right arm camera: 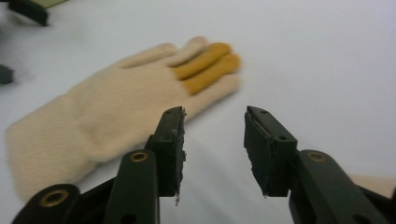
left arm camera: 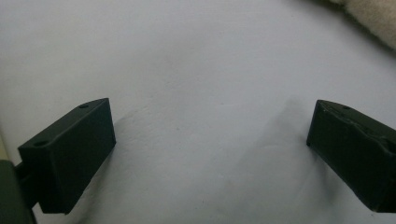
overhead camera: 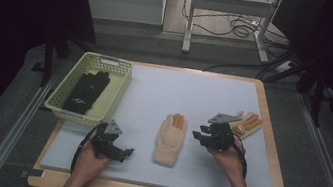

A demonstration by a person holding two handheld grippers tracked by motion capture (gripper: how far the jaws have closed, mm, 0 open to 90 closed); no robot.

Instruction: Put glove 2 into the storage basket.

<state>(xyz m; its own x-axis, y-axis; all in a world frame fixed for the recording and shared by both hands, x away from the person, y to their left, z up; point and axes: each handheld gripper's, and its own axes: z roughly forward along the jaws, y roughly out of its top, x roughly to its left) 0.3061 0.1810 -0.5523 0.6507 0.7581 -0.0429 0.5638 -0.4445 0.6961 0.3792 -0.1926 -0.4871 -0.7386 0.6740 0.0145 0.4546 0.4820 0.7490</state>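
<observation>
Item: glove sorting at a desk (overhead camera: 266, 155) covered by a pale mat. Contents: one yellow basket (overhead camera: 117, 86) at the desk's far left corner, holding a black glove (overhead camera: 86, 91); one cream glove (overhead camera: 170, 139) with orange fingertips lying flat at the middle of the desk, cuff toward the near edge; a second cream glove (overhead camera: 246, 124) of the same kind close to the right edge, partly behind the right tool (overhead camera: 203, 132). Right tool: jaws partly apart with nothing between them, held just right of the middle glove and aimed at it; in the right gripper view that cream glove (right arm camera: 116, 107) lies beyond and left of the tips, not yet touched. Left tool (overhead camera: 125, 153): released, jaws wide, resting low near the desk's near left corner; bare mat lies between them in the left gripper view, with a cream edge (left arm camera: 369, 16) at the far corner. Risks, as judged: the jaw gap looks narrow for bunched knit, so a closing pinch may catch only one finger or loose pile and the glove may slip out on lifting; a low approach could push the glove along the mat instead of gripping it; the right forearm may drag the glove lying behind it toward the desk's edge; a carry to the basket would cross the parked left tool.
</observation>
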